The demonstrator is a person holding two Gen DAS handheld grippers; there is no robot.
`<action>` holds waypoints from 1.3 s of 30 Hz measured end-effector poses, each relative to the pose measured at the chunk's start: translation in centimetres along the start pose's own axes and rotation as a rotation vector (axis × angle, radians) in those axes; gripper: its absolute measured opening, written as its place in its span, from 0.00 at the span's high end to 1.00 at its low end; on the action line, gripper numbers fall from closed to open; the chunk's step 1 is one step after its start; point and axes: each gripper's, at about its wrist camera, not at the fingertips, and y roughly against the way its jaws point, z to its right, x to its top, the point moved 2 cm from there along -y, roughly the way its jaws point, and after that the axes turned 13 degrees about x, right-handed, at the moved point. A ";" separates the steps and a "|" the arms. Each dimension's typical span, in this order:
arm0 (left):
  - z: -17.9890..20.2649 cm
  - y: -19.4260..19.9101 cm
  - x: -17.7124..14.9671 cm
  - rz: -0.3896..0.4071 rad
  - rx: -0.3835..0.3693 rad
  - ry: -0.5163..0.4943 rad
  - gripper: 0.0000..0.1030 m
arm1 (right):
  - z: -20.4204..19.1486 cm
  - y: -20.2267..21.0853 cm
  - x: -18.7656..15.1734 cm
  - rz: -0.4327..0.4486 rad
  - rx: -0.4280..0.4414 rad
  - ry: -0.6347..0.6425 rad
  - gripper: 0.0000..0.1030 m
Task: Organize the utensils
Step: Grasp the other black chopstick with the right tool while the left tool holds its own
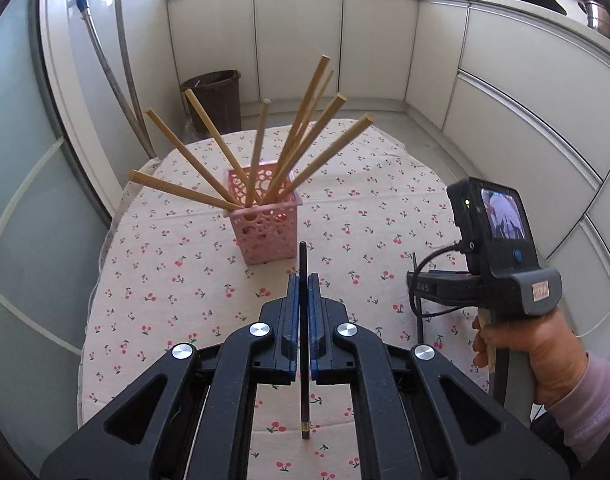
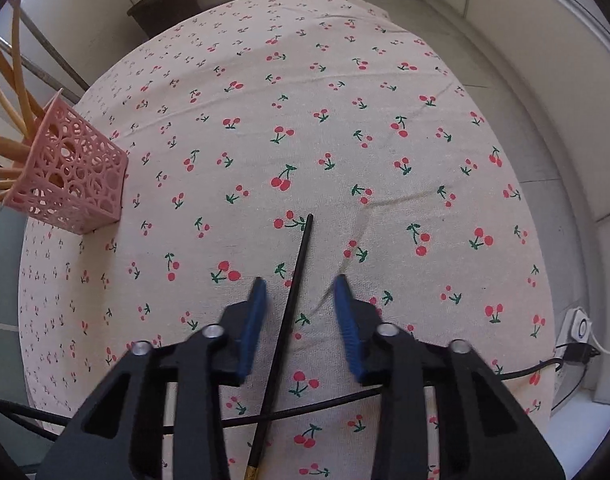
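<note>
Wooden chopsticks [image 1: 293,148], eight of them, fan out of one pink basket [image 1: 265,228] mid-table in the left view; the left gripper [image 1: 303,280] pinches one black chopstick [image 1: 303,340]. In the right view, the right gripper [image 2: 301,292], jaws apart, straddles a second black chopstick [image 2: 293,292] on the cloth [image 2: 385,160], basket far left.

Wooden chopsticks [image 2: 9,92] run off the left edge; lower ends perhaps hidden inside basket [image 2: 75,172].

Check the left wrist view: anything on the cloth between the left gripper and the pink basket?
Nothing. In the left wrist view only bare cherry-print tablecloth lies between the left gripper, shut on a black chopstick, and the pink basket.
</note>
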 end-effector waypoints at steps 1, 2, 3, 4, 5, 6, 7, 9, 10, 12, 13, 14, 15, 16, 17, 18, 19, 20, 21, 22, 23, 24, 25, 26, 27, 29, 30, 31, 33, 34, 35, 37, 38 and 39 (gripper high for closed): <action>-0.2 -0.1 0.1 0.004 0.004 0.004 0.97 | 0.0 0.0 -0.1 0.001 0.004 0.000 0.88; -0.2 0.1 0.2 0.007 0.004 0.008 0.97 | 0.0 0.1 -0.1 0.005 0.006 0.001 0.90; -0.4 -0.1 0.3 0.007 0.002 0.009 0.97 | 0.1 0.1 -0.2 0.006 0.015 -0.001 0.92; -0.5 -0.2 0.3 0.009 0.005 0.013 0.97 | 0.1 0.2 -0.2 0.009 0.028 -0.004 0.93; -0.6 -0.1 0.3 0.012 0.008 0.017 0.97 | -0.2 0.1 -0.4 0.011 0.040 -0.003 0.93; -0.6 0.0 0.3 0.016 0.009 0.018 0.97 | -0.3 0.2 -0.5 0.015 0.053 0.002 0.94; -0.7 0.1 0.4 0.022 0.012 0.021 0.97 | -0.6 0.5 -0.4 0.024 0.061 0.010 0.94; -0.8 0.5 0.5 0.036 0.023 0.024 0.97 | -1.2 1.5 -0.7 0.059 0.073 0.025 0.94; -1.0 0.4 0.5 0.040 0.024 0.027 0.97 | -1.3 2.2 -0.8 0.078 0.082 0.030 0.95; -1.1 0.6 0.7 0.050 0.025 0.036 0.97 | -1.5 3.8 -1.1 0.119 0.102 0.043 0.95; -1.2 0.8 0.7 0.055 0.026 0.040 0.97 | -1.4 4.6 -1.2 0.138 0.112 0.051 0.95; -1.3 0.9 0.8 0.058 0.026 0.044 0.97 | -1.6 5.5 -1.2 0.156 0.121 0.059 0.95; -1.4 1.0 0.8 0.061 0.025 0.047 0.97 | -1.7 6.3 -1.2 0.175 0.130 0.066 0.95; -1.4 1.1 0.8 0.064 0.025 0.049 0.97 | -1.7 7.2 -1.3 0.197 0.138 0.071 0.95; -1.4 1.3 0.8 0.068 0.025 0.049 0.97 | -1.8 8.0 -1.3 0.218 0.145 0.076 0.96; -1.4 1.5 0.9 0.073 0.027 0.049 0.97 | -1.9 8.8 -1.4 0.237 0.154 0.079 0.96; -1.4 1.7 0.9 0.078 0.026 0.048 0.97 | -2.0 9.7 -1.5 0.255 0.168 0.079 0.96; -1.3 1.9 0.9 0.083 0.025 0.048 0.97 | -2.1 10.6 -1.7 0.273 0.182 0.080 0.96; -1.3 2.1 1.0 0.090 0.023 0.047 0.97 | -2.3 11.2 -1.5 0.290 0.193 0.084 0.96; -1.3 2.3 1.0 0.094 0.022 0.046 0.97 | -2.4 12.0 -1.5 0.309 0.202 0.094 0.96; -1.3 2.5 1.0 0.098 0.021 0.047 0.97 | -2.7 12.7 -1.5 0.328 0.212 0.103 0.96; -1.3 2.6 1.0 0.102 0.020 0.049 0.97 | -2.9 13.6 -1.5 0.349 0.219 0.113 0.96; -1.4 2.7 1.0 0.105 0.020 0.051 0.97 | -3.1 14.6 -1.5 0.371 0.225 0.125 0.96; -1.4 2.8 1.1 0.107 0.018 0.053 0.97 | -3.4 15.2 -1.5 0.390 0.229 0.136 0.96; -1.5 2.8 1.1 0.107 0.016 0.055 0.97 | -3.6 16.0 -1.5 0.406 0.238 0.146 0.96; -1.7 2.9 1.2 0.108 0.016 0.065 0.97 | -3.9 16.8 -1.3 0.406 0.248 0.160 0.96; -1.8 2.9 1.2 0.107 0.016 0.067 0.97 | -3.8 17.0 -1.2 0.403 0.246 0.161 0.96; -1.8 2.9 1.2 0.108 0.015 0.070 0.97 | -3.7 16.7 -1.0 0.389 0.235 0.157 0.96; -1.6 3.2 1.3 0.114 0.008 0.066 0.97 | -2.7 14.6 0.1 0.301 0.218 0.115 0.94; -1.4 3.3 1.3 0.117 0.004 0.059 0.97 | -1.8 13.1 0.7 0.249 0.221 0.075 0.92; -1.3 3.4 1.3 0.120 0.002 0.054 0.97 | -1.1 11.2 1.4 0.178 0.221 0.044 0.91; -1.0 3.2 1.3 0.120 -0.001 0.044 0.97 | 0.0 7.4 2.6 0.071 0.182 -0.007 0.89; -1.1 3.1 1.2 0.118 -0.001 0.042 0.97 | 0.3 6.0 3.1 0.057 0.160 -0.029 0.89; -1.2 2.9 1.2 0.114 0.000 0.045 0.97 | 0.4 4.7 3.4 0.036 0.155 -0.030 0.87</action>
